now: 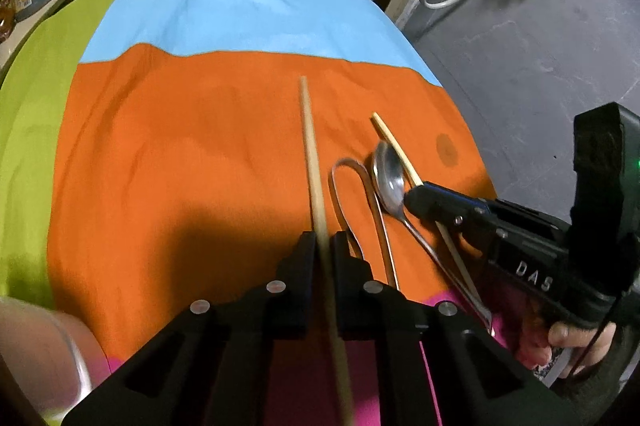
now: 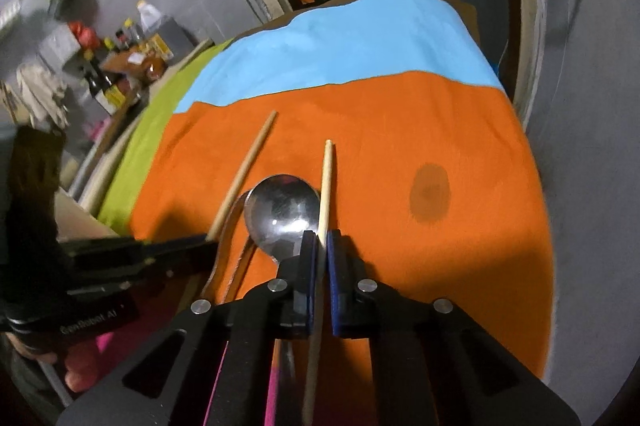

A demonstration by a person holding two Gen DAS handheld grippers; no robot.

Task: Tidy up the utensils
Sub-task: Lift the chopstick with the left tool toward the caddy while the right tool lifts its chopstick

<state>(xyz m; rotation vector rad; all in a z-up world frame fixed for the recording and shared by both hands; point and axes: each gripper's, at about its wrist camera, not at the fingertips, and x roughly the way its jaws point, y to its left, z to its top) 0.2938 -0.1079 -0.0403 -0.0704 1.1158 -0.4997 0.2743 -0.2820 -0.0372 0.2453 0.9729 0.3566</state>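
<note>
My left gripper [image 1: 323, 240] is shut on a wooden chopstick [image 1: 311, 154] that points away over the orange cloth. My right gripper [image 2: 320, 238] is shut on a second chopstick [image 2: 326, 186]; it also shows in the left wrist view [image 1: 394, 148], with the right gripper [image 1: 416, 196] around it. A metal spoon [image 2: 282, 214] lies bowl-up between the chopsticks, just left of the right gripper; it shows in the left wrist view too [image 1: 390, 182]. A looped metal utensil handle [image 1: 352, 182] lies beside the spoon. The left gripper's chopstick [image 2: 248, 166] shows in the right wrist view.
A cloth of orange [image 1: 180, 154], blue [image 1: 240, 18], green [image 1: 36, 114] and pink [image 1: 312, 386] panels covers the table. A dark stain [image 2: 430, 192] marks the orange part. The table's right edge drops to a grey floor [image 1: 540, 58]. Bottles and clutter [image 2: 120, 58] stand beyond the left side.
</note>
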